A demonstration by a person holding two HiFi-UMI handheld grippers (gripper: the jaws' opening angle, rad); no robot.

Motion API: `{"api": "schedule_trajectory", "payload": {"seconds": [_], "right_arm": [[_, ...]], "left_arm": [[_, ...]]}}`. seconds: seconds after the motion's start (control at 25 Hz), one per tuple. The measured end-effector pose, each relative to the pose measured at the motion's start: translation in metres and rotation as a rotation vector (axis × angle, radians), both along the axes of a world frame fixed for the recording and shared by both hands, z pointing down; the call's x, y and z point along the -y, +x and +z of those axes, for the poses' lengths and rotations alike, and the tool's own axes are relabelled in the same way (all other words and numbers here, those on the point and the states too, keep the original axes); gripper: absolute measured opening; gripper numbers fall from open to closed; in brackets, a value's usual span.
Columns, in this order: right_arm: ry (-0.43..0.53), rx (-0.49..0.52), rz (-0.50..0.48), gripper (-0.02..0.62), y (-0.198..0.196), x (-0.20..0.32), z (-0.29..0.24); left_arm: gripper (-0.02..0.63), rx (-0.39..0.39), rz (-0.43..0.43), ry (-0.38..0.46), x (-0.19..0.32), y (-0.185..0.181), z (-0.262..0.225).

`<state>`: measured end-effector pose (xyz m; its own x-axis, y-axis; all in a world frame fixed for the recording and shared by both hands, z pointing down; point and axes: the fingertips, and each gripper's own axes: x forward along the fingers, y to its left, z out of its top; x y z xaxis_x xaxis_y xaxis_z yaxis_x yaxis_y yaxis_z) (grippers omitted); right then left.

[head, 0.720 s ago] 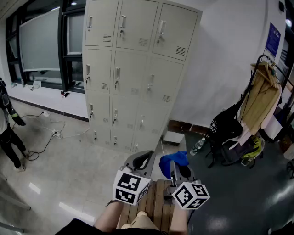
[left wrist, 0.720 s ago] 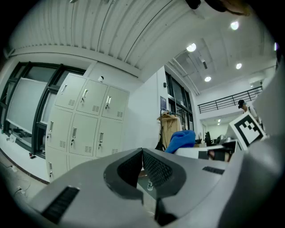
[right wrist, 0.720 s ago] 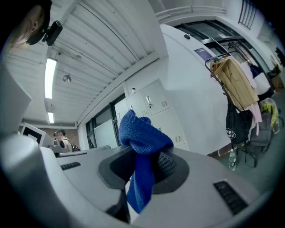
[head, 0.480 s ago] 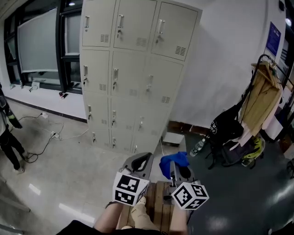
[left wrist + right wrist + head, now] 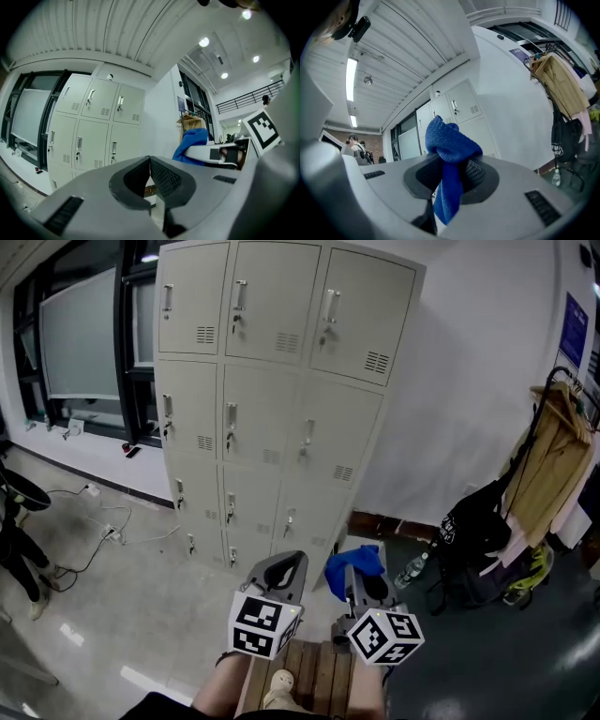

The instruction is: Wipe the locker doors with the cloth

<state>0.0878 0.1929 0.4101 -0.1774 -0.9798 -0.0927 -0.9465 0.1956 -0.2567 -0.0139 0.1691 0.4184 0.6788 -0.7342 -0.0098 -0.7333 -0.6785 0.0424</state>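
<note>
A beige bank of lockers (image 5: 272, 399) stands against the white wall, its doors shut, each with a handle and a vent; it also shows as lockers (image 5: 93, 131) and lockers (image 5: 454, 117) in the gripper views. My right gripper (image 5: 354, 570) is shut on a blue cloth (image 5: 352, 563), which bunches above the jaws as the cloth (image 5: 449, 154) and hangs down between them. My left gripper (image 5: 284, 568) is shut with nothing in it, its jaws touching at the tip (image 5: 150, 161). Both grippers are held low, well short of the lockers.
A coat rack (image 5: 553, 456) with a tan coat and bags (image 5: 478, 531) stands at the right. A bottle (image 5: 411, 570) lies on the floor near it. Cables (image 5: 112, 517) trail on the floor at the left below the window. A person's leg (image 5: 19, 549) shows at far left.
The view has moved closer to the lockers and tilted up; they fill more of the frame. Both grippers keep their places relative to me, the cloth still held.
</note>
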Motion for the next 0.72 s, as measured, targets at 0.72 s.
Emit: {"api": "schedule_trajectory", "payload": {"seconds": [0.72], "right_arm": [[0.041, -0.051, -0.053, 0.075, 0.055, 0.152, -0.010]], "left_arm": [[0.009, -0.018, -0.035, 0.019, 0.151, 0.063, -0.009]]}}
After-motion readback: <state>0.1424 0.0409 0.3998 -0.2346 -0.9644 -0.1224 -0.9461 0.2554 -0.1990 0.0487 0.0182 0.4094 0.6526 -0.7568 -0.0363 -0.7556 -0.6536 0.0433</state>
